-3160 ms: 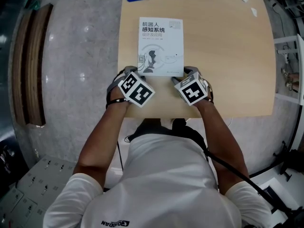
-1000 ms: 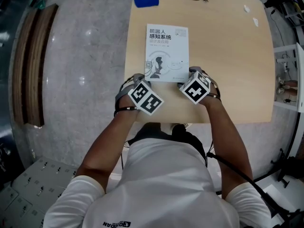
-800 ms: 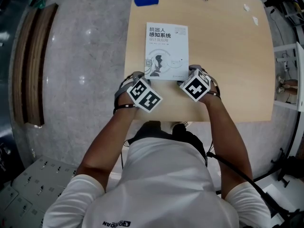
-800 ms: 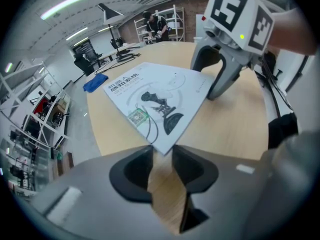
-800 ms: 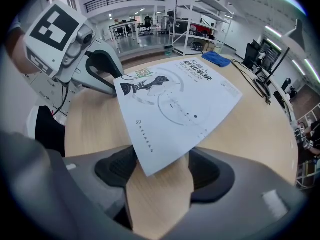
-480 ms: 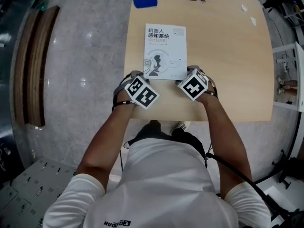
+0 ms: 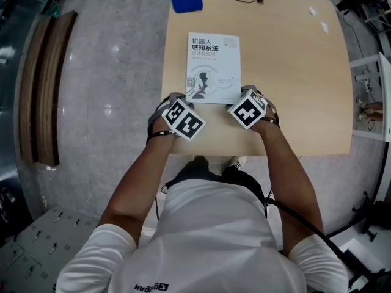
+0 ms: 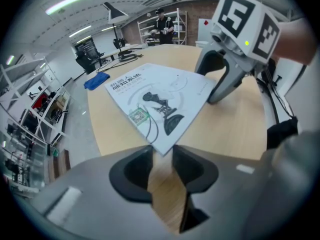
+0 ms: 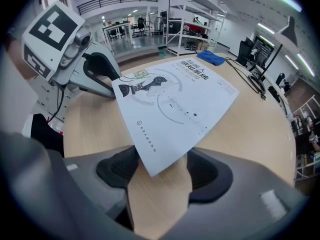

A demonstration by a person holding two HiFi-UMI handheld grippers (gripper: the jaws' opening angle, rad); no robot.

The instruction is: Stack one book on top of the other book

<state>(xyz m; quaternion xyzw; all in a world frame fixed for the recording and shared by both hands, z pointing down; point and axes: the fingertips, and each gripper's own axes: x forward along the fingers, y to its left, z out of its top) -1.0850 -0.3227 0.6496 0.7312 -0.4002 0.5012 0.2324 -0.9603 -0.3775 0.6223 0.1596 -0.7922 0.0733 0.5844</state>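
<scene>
"Since one cover alone shows from the head view, which step do I enter?" asks the clerk.

"Item, book [image 7: 212, 66]: white cover, flat on the tabletop [image 7: 293, 72], at 12 o'clock from the person. Whether a second book lies beneath it cannot be told. At its 7 o'clock corner, the left gripper [image 7: 179, 99]; at its 5 o'clock corner, the right gripper [image 7: 243, 94]. Both forearms reach forward, both tools tipped steeply down. Step, by my judgement: squaring the book up, or taking hold of it at the near corners."

"Left gripper view?"

"Jaws partly spread. The book's corner tip sits in the gap, and the pads are not seen pressing on it. At 1 o'clock, the right gripper stands by the other near corner."

"Right gripper view?"

"Jaws spread wide, having just closed a little. The book's corner lies between them with bare tabletop showing beside it, so no pinch. The left gripper is at 10 o'clock."

"Next move?"

"Probably both jaws close evenly on the corners, or nudge them level, so the book neither skews nor slides."
</scene>
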